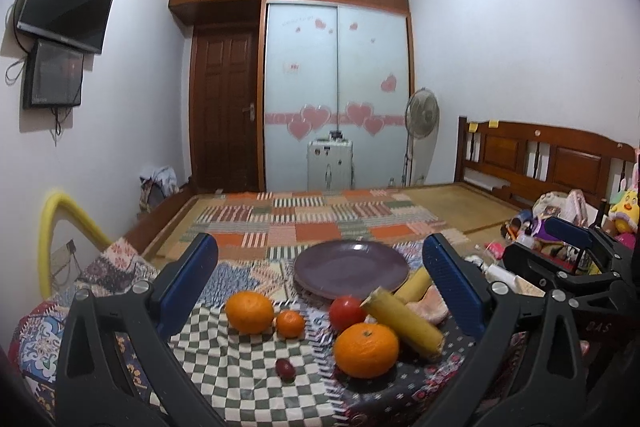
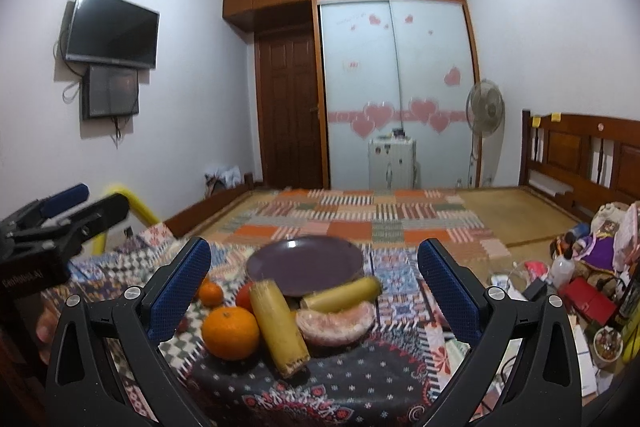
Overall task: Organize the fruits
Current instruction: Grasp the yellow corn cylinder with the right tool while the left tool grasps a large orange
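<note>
Fruits (image 1: 366,343) beside plate (image 1: 352,263); both tools agape, unladen.

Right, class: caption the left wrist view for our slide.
Open left gripper faces oranges, tomato and an empty purple plate.

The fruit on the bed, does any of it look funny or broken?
Nothing is spilled. The pomelo piece is already peeled, pink flesh bare on the cloth. The two yellow cut stalks have rough ends. The plate holds no fruit yet.
</note>
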Action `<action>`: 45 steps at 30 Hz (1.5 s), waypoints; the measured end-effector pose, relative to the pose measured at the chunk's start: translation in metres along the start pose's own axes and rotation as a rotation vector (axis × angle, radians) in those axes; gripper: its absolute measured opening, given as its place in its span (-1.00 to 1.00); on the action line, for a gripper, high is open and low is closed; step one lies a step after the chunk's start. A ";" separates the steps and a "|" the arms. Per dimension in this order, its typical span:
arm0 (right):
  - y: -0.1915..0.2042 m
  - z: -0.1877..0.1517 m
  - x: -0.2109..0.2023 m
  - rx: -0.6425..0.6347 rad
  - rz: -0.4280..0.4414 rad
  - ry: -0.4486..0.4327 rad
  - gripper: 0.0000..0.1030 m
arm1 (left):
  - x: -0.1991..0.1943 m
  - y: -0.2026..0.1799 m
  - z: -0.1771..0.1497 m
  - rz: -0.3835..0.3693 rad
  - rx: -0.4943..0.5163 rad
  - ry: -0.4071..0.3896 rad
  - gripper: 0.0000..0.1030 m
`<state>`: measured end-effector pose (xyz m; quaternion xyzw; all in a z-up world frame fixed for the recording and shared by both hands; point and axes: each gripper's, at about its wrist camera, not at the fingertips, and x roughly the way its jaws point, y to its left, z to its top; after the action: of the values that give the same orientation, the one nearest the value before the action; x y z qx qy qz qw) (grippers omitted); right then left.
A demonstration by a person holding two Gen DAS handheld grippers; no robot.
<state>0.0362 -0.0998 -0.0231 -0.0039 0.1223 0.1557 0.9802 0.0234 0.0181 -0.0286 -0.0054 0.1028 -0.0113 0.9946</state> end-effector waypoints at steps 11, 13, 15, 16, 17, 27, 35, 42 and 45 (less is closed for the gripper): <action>-0.014 -0.031 0.052 0.004 0.076 0.221 0.28 | 0.059 0.045 -0.038 0.060 -0.008 0.233 0.46; -0.010 -0.034 0.058 0.001 0.115 0.241 0.22 | 0.070 0.053 -0.044 0.071 -0.013 0.273 0.38; -0.005 -0.034 0.064 -0.006 0.150 0.254 0.19 | 0.078 0.059 -0.052 0.071 -0.012 0.306 0.27; -0.003 -0.033 0.069 -0.011 0.170 0.260 0.17 | 0.082 0.061 -0.054 0.075 -0.010 0.319 0.21; 0.000 -0.032 0.074 -0.016 0.196 0.270 0.16 | 0.085 0.063 -0.057 0.077 -0.006 0.332 0.16; 0.015 -0.034 0.116 -0.045 0.298 0.372 -0.09 | 0.108 0.074 -0.067 0.066 -0.009 0.434 0.06; 0.017 -0.041 0.134 -0.051 0.317 0.425 -0.12 | 0.125 0.070 -0.066 0.050 0.023 0.472 0.19; 0.014 -0.041 0.134 -0.033 0.333 0.424 -0.26 | 0.146 0.068 -0.064 0.054 0.040 0.495 0.48; 0.009 -0.038 0.129 -0.011 0.332 0.406 -0.27 | 0.159 0.072 -0.067 0.055 0.028 0.524 0.48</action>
<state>0.1437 -0.0538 -0.0903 -0.0205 0.3145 0.3110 0.8966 0.1667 0.0857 -0.1274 0.0141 0.3569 0.0133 0.9340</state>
